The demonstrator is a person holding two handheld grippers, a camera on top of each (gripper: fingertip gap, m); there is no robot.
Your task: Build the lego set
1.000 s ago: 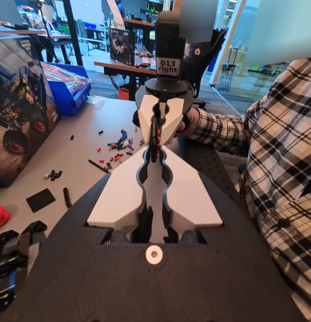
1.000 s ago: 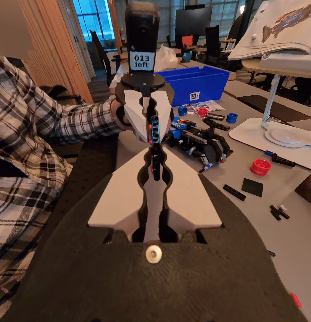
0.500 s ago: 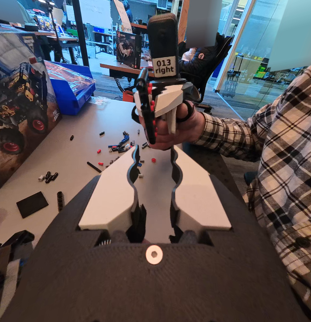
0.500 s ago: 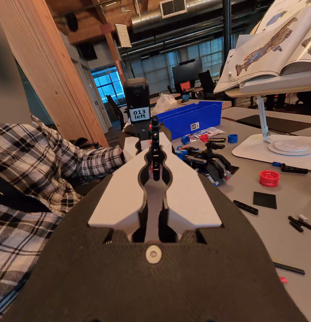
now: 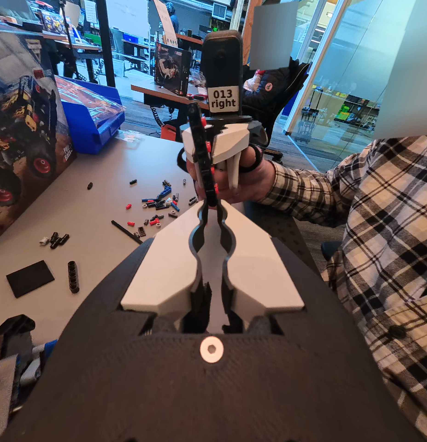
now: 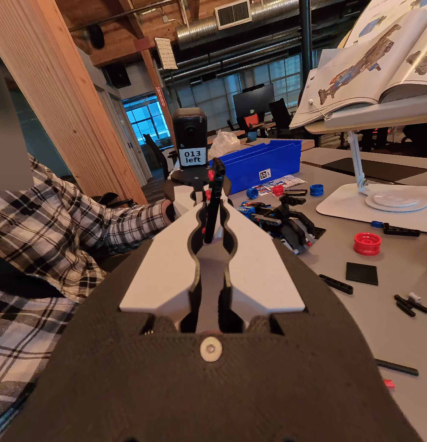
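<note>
A long black beam (image 5: 201, 153) studded with red pins stands nearly upright in the air between the two grippers. My left gripper (image 5: 211, 204) is shut on its lower end. My right gripper (image 6: 212, 203) faces the left one and is shut on the same beam (image 6: 213, 208) higher up, with the top end sticking out above its fingertips. The partly built blue and black vehicle (image 6: 279, 222) lies on the grey table (image 5: 88, 227) behind the right fingers.
Small loose parts (image 5: 159, 205), a short black beam (image 5: 73, 276) and a black plate (image 5: 30, 278) lie on the table. A set box (image 5: 16, 131) and blue bin (image 5: 88, 119) stand left. A red wheel (image 6: 366, 244), another blue bin (image 6: 262, 167) and an open booklet on a stand (image 6: 375, 71) are near the vehicle. Left and right tips are no more than a few centimetres apart. Left tips and right tips are each some 20 cm from the black plate (image 5: 30, 278). It turns up in the right wrist view (image 6: 359, 272) as well.
A second ago both grippers held the beam. The left gripper then opened while the right one lifted and tilted the beam. Now the left gripper has shut again on its lower end.
</note>
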